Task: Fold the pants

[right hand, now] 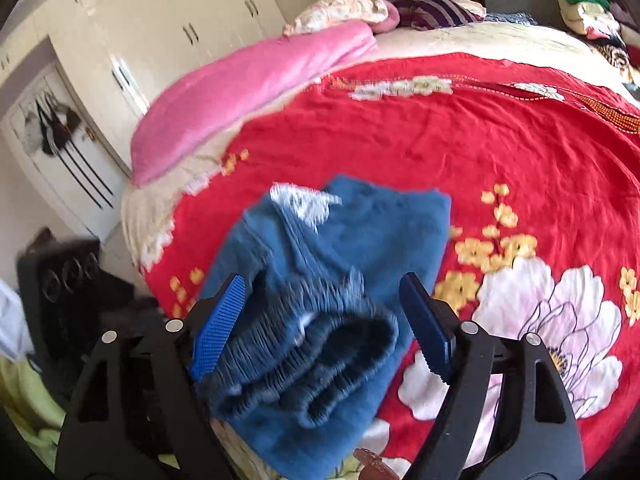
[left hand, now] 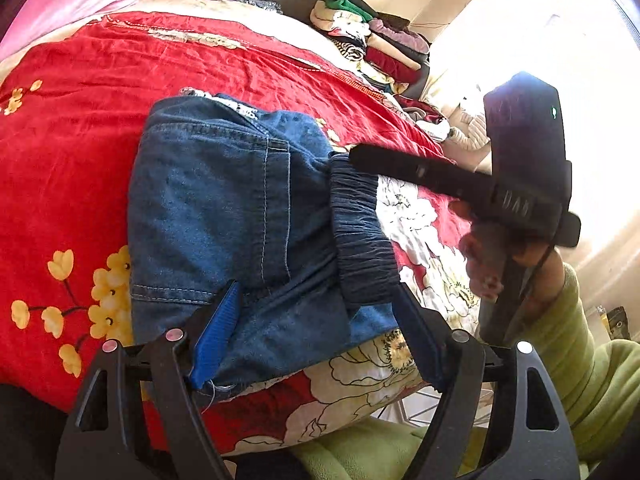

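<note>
The pants (left hand: pixel 236 220), blue denim with a dark elastic waistband (left hand: pixel 360 232), lie folded into a compact bundle on the bed (left hand: pixel 72 168), near its front edge, on a red cover printed with yellow and white flowers.

The left gripper (left hand: pixel 316 332) has its jaws wide, one blue pad on each side of the bundle's near end. Whether the pads touch the cloth cannot be told; nothing is pinched between them.

The right gripper (right hand: pixel 322 320) also stands with jaws wide, over the waistband end of the bundle, and it grips nothing. In the left wrist view it comes in from the right edge of the bed, held by a hand (left hand: pixel 492 264) in a green sleeve (left hand: pixel 580 340), one dark finger lying just above the waistband.

A pink pillow (right hand: pixel 248 92) lies at the far left corner of the bed, and a heap of clothes (left hand: pixel 372 40) at the far right corner. White cupboards (right hand: pixel 168 36) stand beyond the bed.
</note>
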Tool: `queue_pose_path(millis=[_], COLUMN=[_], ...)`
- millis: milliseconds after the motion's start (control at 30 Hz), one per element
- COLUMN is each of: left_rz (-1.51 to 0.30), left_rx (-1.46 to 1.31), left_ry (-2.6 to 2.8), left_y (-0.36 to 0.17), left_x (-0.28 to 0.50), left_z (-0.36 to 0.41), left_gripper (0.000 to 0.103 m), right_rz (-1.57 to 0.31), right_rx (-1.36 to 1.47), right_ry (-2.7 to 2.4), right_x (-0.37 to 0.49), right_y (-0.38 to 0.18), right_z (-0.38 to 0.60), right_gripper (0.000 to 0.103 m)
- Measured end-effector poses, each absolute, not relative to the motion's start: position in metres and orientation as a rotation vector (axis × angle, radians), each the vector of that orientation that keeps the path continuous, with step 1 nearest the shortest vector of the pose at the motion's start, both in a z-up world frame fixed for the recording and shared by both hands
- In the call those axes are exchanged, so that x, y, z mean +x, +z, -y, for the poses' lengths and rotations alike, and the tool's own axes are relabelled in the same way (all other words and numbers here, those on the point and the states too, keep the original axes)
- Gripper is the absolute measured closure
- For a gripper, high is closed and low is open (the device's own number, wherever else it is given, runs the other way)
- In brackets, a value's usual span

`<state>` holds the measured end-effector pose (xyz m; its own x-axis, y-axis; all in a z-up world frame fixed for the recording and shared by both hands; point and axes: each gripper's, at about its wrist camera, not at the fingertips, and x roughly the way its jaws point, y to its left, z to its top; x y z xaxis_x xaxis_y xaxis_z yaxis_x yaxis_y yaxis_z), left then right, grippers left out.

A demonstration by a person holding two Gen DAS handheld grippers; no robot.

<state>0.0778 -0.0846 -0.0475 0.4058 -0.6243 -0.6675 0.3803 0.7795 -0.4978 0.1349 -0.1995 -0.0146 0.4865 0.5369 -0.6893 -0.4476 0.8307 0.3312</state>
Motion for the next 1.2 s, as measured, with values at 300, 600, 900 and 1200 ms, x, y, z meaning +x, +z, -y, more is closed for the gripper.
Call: queue_pose_path(millis=[300, 600, 900, 1200], left_rz=[-0.914, -0.900, -0.924, -0.912], left_rx=[-0.241, -0.132, -0.043, -0.062], left_ry=[-0.598, -0.500, -0.510, -0.505], left_y=[-0.031, -0.022, -0.039, -0.037], left_x=[0.051, 0.047, 0.044, 0.046], left_z=[0.074, 0.070, 0.082, 0.080], left_gripper=[0.027, 0.076, 0.076, 0.073], right_rz=[-0.879, -0.878, -0.993, -0.936], right_rx=[0.052, -0.134, -0.327, -0.373], right_ry=[0.576, 0.709, 0.750, 0.662], right_x=[0.137, 0.173, 0.182, 0.201], right_y=[-0.018, 0.013, -0.025, -0.037], right_z=[0.200, 0.156, 0.106, 0.094], right_gripper=[0.042, 0.070, 0.099, 0.099])
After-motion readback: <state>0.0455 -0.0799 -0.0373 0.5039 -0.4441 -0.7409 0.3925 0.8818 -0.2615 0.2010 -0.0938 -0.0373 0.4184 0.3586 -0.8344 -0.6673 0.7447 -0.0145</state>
